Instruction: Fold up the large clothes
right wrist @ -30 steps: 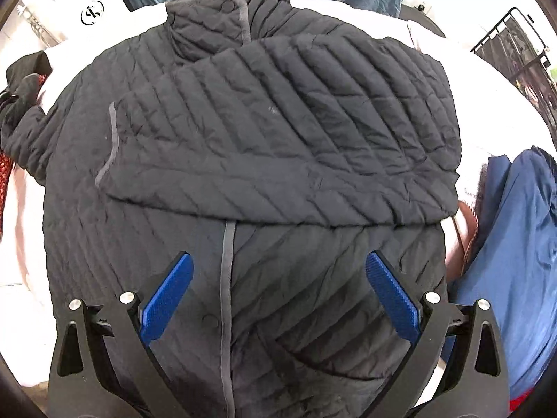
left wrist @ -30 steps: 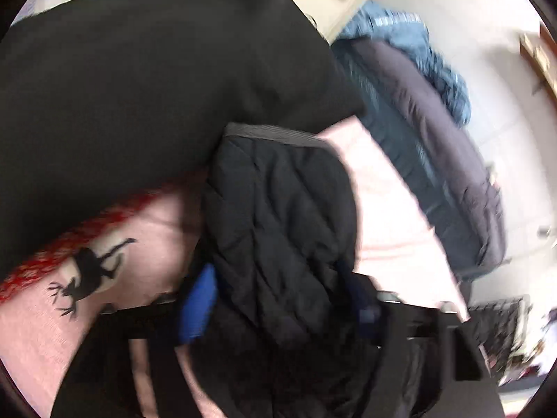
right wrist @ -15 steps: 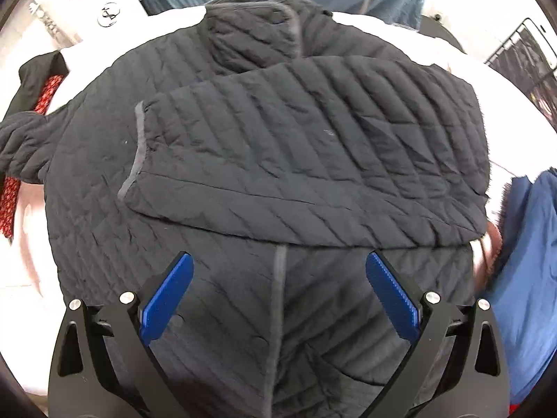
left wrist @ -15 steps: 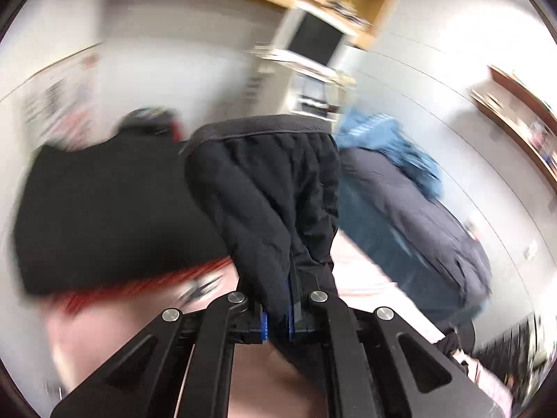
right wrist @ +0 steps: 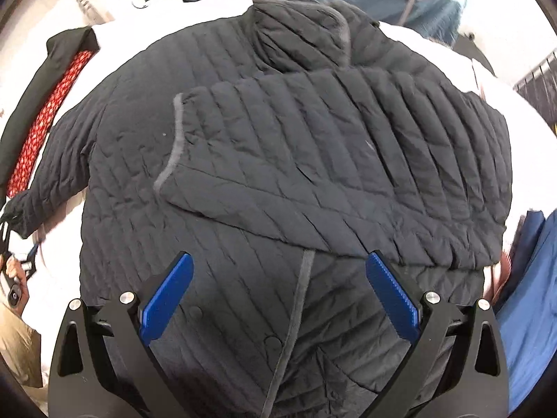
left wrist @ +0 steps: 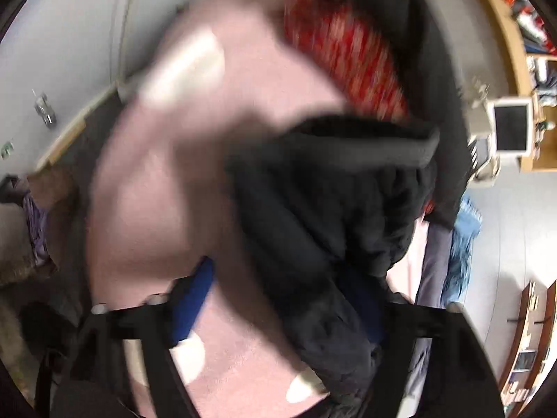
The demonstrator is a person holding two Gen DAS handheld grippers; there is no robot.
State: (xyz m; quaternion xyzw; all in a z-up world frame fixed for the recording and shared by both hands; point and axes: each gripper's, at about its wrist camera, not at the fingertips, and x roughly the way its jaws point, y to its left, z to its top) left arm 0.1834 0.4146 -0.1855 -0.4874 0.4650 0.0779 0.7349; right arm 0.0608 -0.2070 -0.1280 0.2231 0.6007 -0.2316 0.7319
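Left gripper (left wrist: 278, 299): jaws have just been opening, now wide; the quilted jacket's sleeve (left wrist: 330, 209), pinched half a second back, lies loose between them. Right gripper (right wrist: 278, 289) gapes empty over the quilted jacket (right wrist: 278, 174), one sleeve already folded across. This sleeve likely needs regrasping.

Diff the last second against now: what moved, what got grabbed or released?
The left gripper pinched the black quilted jacket's sleeve half a second ago; its jaws have just been opening, with the sleeve lying loose between them over the pink bedcover. The right gripper stays open above the jacket body, other sleeve still folded across.
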